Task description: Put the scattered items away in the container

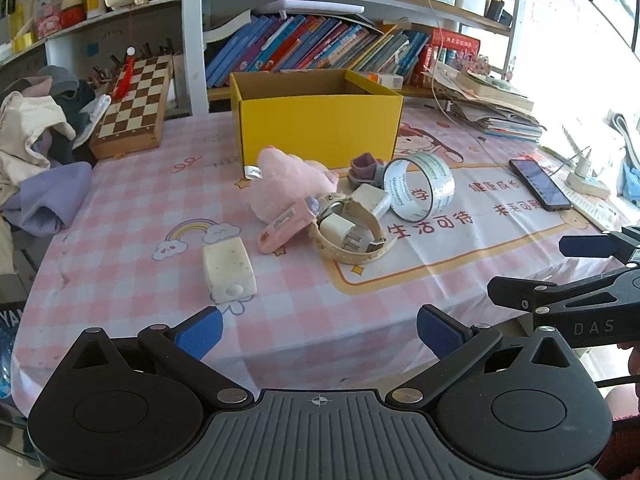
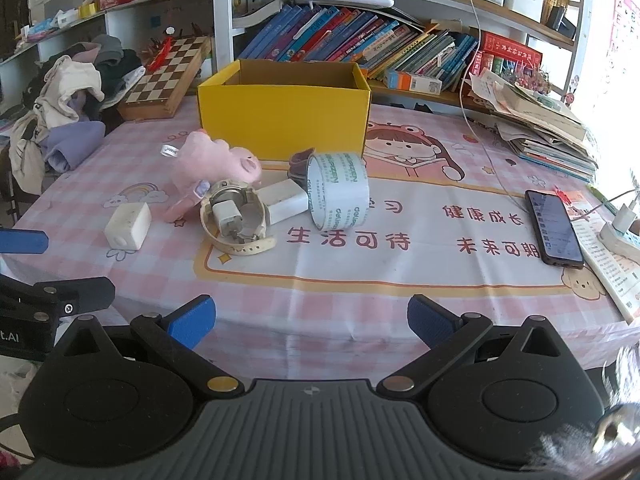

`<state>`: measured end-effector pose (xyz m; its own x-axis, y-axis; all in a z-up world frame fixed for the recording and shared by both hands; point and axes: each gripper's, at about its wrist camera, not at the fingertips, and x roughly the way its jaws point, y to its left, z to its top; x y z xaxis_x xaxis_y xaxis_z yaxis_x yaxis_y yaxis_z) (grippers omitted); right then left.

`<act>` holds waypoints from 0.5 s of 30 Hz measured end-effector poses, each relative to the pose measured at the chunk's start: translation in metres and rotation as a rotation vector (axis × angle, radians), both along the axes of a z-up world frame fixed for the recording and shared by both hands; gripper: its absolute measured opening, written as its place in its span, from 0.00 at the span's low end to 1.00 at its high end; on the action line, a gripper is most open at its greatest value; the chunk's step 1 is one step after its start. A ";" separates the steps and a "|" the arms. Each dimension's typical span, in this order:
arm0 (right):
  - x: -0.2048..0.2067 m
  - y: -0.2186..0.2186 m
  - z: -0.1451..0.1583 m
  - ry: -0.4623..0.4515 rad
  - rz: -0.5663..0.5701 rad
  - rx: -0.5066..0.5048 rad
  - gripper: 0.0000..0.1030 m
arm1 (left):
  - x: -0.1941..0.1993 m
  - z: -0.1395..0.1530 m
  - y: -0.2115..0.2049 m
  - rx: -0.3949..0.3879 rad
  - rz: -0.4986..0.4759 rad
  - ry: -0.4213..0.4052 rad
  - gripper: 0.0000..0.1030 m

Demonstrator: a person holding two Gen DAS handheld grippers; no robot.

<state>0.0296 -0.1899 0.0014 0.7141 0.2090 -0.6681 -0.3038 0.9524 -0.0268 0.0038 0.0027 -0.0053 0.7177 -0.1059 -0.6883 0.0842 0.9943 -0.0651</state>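
An open yellow box (image 1: 320,128) (image 2: 284,120) stands at the back of the table. In front of it lie a pink plush toy (image 1: 288,184) (image 2: 212,158), a tape roll (image 1: 420,190) (image 2: 338,196), a white charger block (image 1: 372,200) (image 2: 284,200), a cream watch (image 1: 352,236) (image 2: 236,220) around a small plug, a pink stick (image 1: 284,226), a small purple shoe (image 1: 364,168) and a white cube (image 1: 228,274) (image 2: 129,225). My left gripper (image 1: 320,334) and right gripper (image 2: 312,322) are open and empty near the front edge.
A chessboard (image 1: 136,104), clothes (image 1: 36,136) at left. A phone (image 1: 540,184) (image 2: 554,228), power strip (image 2: 620,232) and book stacks (image 2: 540,128) at right. Bookshelves stand behind the box.
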 end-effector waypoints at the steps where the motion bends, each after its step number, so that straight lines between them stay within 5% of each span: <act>1: 0.000 0.000 0.000 -0.001 0.001 -0.001 1.00 | 0.000 0.000 0.001 -0.005 0.001 0.002 1.00; 15: 0.001 0.001 -0.001 0.011 0.004 0.017 1.00 | -0.005 0.004 0.000 0.036 0.011 -0.021 1.00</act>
<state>0.0307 -0.1890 0.0008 0.7059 0.2233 -0.6722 -0.3080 0.9514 -0.0074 -0.0013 0.0024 -0.0011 0.7332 -0.0731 -0.6761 0.0742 0.9969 -0.0274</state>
